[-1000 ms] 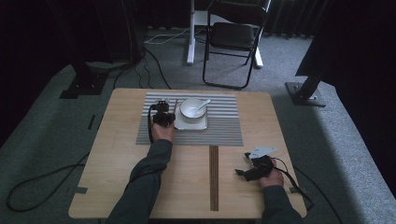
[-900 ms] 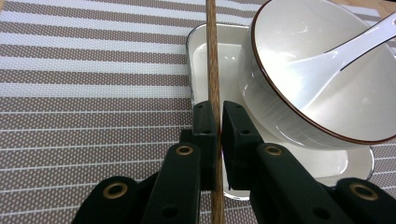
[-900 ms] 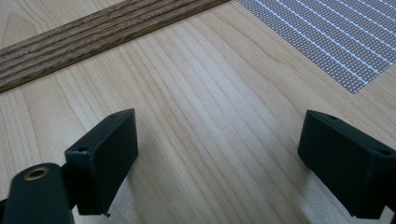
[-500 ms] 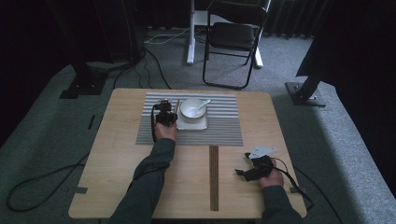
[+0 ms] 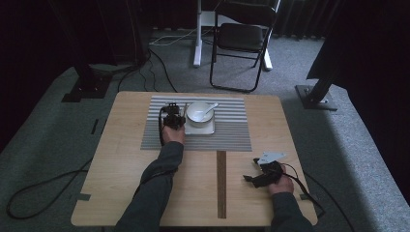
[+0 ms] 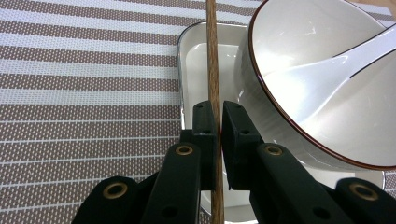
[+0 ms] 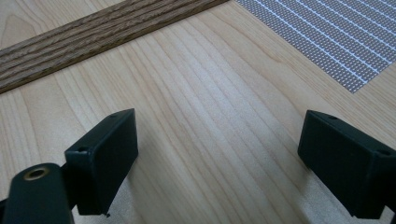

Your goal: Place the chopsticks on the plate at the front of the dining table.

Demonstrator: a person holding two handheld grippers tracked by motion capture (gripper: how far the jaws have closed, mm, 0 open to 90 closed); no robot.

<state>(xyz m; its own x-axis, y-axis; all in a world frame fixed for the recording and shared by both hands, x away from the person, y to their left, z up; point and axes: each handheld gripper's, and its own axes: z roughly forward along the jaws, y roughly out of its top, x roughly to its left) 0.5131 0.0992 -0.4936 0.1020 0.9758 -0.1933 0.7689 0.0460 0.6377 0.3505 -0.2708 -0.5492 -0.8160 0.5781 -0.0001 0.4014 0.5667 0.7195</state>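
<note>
Presently, left gripper [image 6: 215,126] clamped on chopstick [image 6: 212,56], left of bowl [image 6: 327,84], over tray [image 6: 196,60], right gripper [image 7: 219,158] jaws apart above table [image 7: 201,102].

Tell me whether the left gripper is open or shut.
Shut. In the left gripper view the left gripper has its jaws pressed on a thin wooden chopstick that runs up over the white tray beside the bowl.
</note>
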